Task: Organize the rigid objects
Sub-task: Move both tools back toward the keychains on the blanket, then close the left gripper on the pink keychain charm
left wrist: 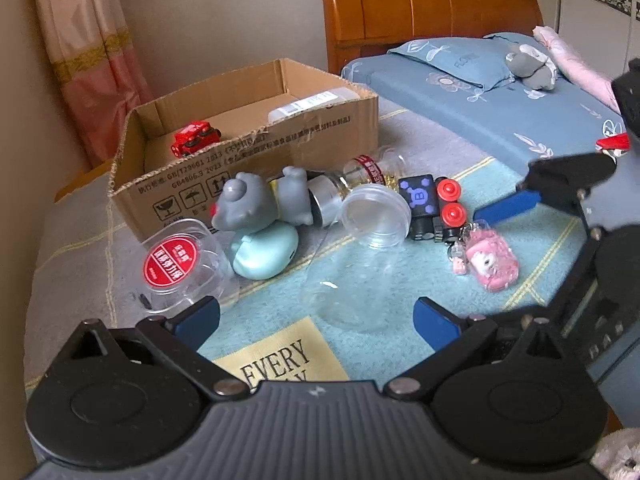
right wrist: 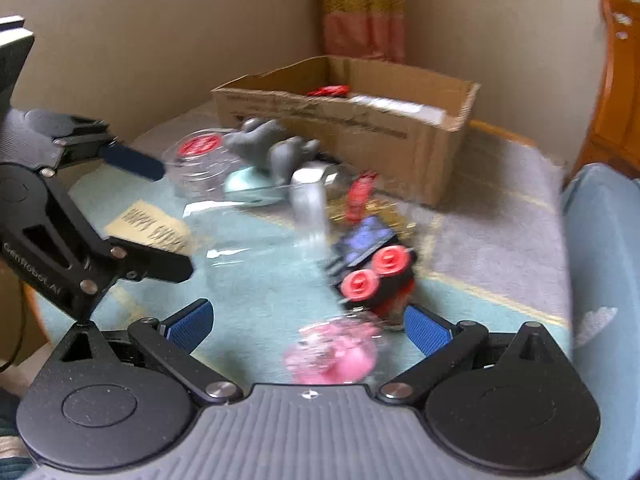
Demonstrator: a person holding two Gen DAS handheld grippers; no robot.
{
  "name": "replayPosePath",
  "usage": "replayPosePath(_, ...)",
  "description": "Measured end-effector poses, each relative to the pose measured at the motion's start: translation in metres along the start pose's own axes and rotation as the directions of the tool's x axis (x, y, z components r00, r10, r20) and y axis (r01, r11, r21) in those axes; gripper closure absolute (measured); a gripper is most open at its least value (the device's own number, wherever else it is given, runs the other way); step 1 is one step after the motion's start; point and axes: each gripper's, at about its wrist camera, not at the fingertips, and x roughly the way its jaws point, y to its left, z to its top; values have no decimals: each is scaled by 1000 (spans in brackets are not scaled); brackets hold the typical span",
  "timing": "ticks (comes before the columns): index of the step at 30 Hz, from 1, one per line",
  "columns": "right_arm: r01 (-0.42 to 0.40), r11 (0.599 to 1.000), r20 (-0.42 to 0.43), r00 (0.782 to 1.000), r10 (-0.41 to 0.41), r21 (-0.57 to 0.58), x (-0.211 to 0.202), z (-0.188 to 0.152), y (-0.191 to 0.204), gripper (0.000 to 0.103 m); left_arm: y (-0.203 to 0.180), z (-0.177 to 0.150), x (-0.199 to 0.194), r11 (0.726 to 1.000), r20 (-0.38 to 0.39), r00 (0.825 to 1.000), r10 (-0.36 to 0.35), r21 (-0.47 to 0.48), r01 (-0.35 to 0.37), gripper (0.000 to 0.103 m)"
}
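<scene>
A cardboard box stands at the back of the mat and holds a red toy car. In front of it lie a grey bear figurine, a mint green case, a clear tub with a red label, a silver-capped bottle, a clear jar, a black toy train and a pink keychain toy. My left gripper is open, with the jar's base just ahead of its fingers. My right gripper is open, low over the pink toy. The right wrist view is blurred.
The toys lie on a light blue mat with yellow lines. A bed with a blue sheet, a pillow and a grey plush is at the right, under a wooden headboard. A curtain and walls close the back left.
</scene>
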Motion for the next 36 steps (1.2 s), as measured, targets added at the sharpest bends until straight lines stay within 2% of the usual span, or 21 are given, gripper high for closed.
replayPosePath(8,-117,993,-63,991,116,-21,-7,-14,30,0,2,-5,-7,1000,2,1000,-17,12,17,1)
replayPosePath(13,-146,988,-64,988,142,-58,-4,-14,51,0,-3,-4,-13,999,7,999,-37,16,37,1)
replayPosePath(17,-105,993,-60,993,102,-58,-7,-19,50,0,-13,1,-14,998,12,998,-61,14,61,1)
replayPosePath(22,25,998,-32,999,-27,-50,-22,-34,35,0,-33,4,-16,990,41,990,-139,30,137,1)
replayPosePath(25,95,995,-24,995,-95,-36,-29,-48,23,0,-47,2,-13,988,62,987,-149,60,145,1)
replayPosePath(31,115,993,27,993,-115,7,-42,-66,7,0,-71,-2,11,985,13,989,-151,83,149,5)
replayPosePath(36,137,990,49,989,-138,29,-46,-73,-7,0,-82,1,30,988,-9,992,-127,83,127,16)
